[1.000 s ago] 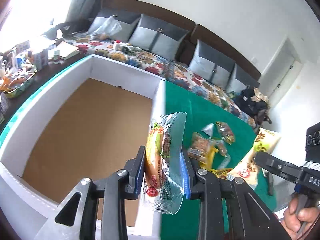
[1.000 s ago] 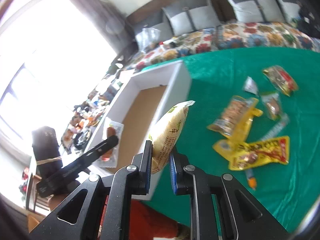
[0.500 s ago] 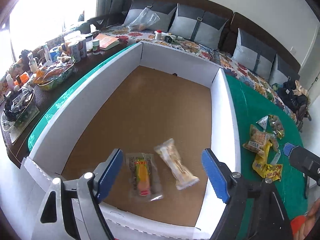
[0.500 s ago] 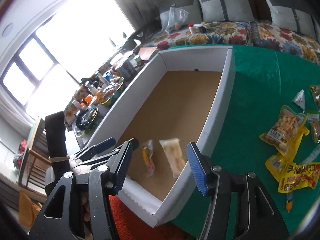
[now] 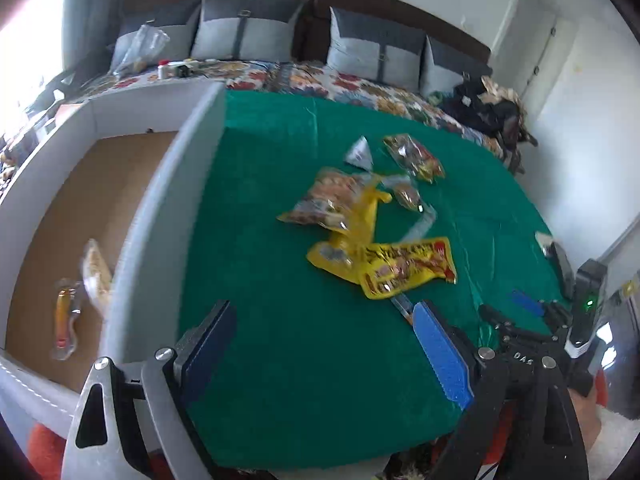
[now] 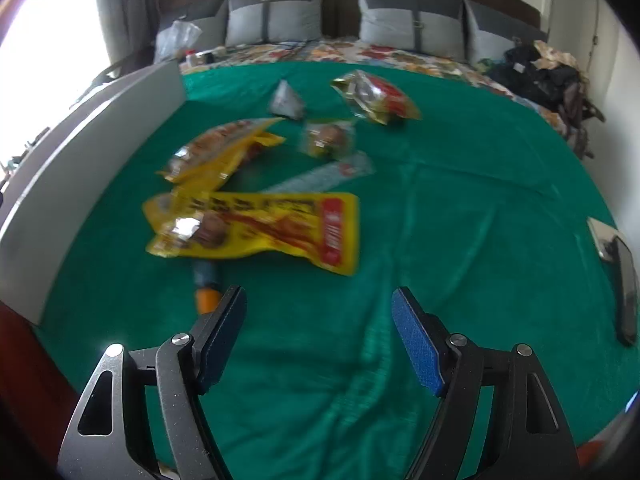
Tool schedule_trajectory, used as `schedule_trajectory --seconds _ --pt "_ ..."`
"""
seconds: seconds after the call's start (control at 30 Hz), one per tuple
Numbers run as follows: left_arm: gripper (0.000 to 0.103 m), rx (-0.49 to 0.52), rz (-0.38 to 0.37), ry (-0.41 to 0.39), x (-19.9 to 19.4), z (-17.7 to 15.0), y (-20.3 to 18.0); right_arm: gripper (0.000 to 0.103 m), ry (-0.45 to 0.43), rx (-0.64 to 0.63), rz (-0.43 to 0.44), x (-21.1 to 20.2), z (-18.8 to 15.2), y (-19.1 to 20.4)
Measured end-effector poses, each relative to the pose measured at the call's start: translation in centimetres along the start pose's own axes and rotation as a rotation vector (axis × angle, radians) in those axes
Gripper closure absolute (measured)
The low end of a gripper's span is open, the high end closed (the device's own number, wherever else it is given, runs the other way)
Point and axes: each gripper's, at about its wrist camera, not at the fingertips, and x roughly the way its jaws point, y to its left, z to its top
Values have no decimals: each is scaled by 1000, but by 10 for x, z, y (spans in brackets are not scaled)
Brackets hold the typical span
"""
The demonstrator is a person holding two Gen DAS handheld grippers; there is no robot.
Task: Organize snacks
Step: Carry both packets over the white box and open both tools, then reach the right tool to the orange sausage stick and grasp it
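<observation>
Green velvety cloth (image 6: 460, 208), creased. Crinkly plastic snack packets (image 6: 256, 224) lie loose mid-cloth, about eight, mostly yellow, one small grey triangle. Two more packets (image 5: 80, 292) lie flat in the white-walled box (image 5: 160, 216), left. Left gripper (image 5: 320, 344) and right gripper (image 6: 318, 336) both tilt downward over the cloth, jaws opening wide, nothing between them.

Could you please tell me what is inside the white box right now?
Inside the white box, two snack packets lie on the brown floor: a sausage packet and a pale packet. The near wall hides part of the floor.
</observation>
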Motion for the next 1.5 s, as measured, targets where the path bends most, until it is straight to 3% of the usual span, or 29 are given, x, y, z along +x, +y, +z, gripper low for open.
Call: schedule_trajectory --seconds 0.1,0.27,0.5,0.97,1.03,1.17,1.27,1.33,1.47,1.5 --pt "14 30 16 41 38 -12 -22 25 -3 52 -34 -5 -19 -31" --pt "14 14 74 90 78 -27 -18 25 -21 95 -19 -6 -11 -44" --pt "14 71 152 105 89 -43 -6 25 24 80 13 20 -15 -39" --pt "14 45 177 126 93 -47 3 22 18 31 7 26 -18 -29" --pt "14 32 178 130 93 -47 7 21 36 30 50 21 -15 -21" --pt "14 19 184 131 93 -46 11 21 22 -52 250 11 -1 22" --pt "14 31 192 131 92 -47 11 28 92 -115 340 26 19 57" --pt "14 41 202 131 92 -49 11 49 148 -155 347 42 32 77" --pt "14 39 204 129 90 -50 14 58 196 -221 325 62 47 106" --pt "14 38 205 130 90 -50 15 67 192 -235 315 62 47 110"
